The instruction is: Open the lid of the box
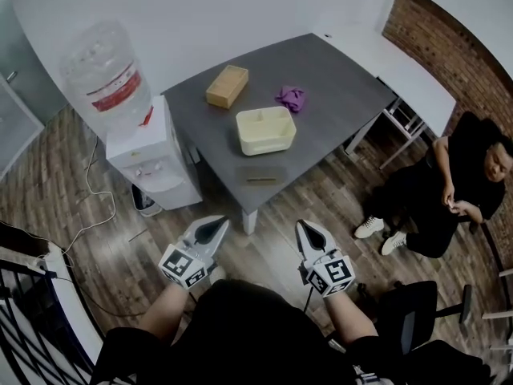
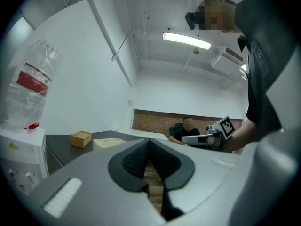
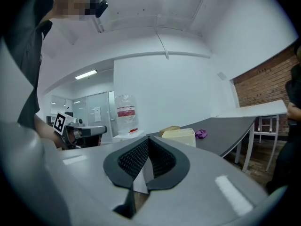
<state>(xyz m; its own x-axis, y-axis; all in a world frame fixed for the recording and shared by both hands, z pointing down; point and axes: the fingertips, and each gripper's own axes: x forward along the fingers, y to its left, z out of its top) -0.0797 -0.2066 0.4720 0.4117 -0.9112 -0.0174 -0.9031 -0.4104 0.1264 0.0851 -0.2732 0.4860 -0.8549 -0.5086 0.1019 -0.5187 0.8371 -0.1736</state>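
Note:
A cream box [image 1: 265, 130] with its lid on sits near the front of the grey table [image 1: 337, 79]. It also shows far off as the cream box [image 2: 109, 142] in the left gripper view and the cream box [image 3: 180, 135] in the right gripper view. My left gripper [image 1: 212, 227] and right gripper [image 1: 311, 231] hang over the wooden floor, close to my body and well short of the table. Both are shut with nothing between the jaws. The left gripper [image 2: 149, 141] and right gripper [image 3: 148, 138] show their dark pads meeting.
A wooden box [image 1: 227, 86] and a purple cloth [image 1: 291, 97] lie behind the cream box. A water dispenser [image 1: 152, 155] stands left of the table. A person [image 1: 457, 183] sits at the right, near a white table [image 1: 409, 70]. A black chair [image 1: 409, 307] is beside me.

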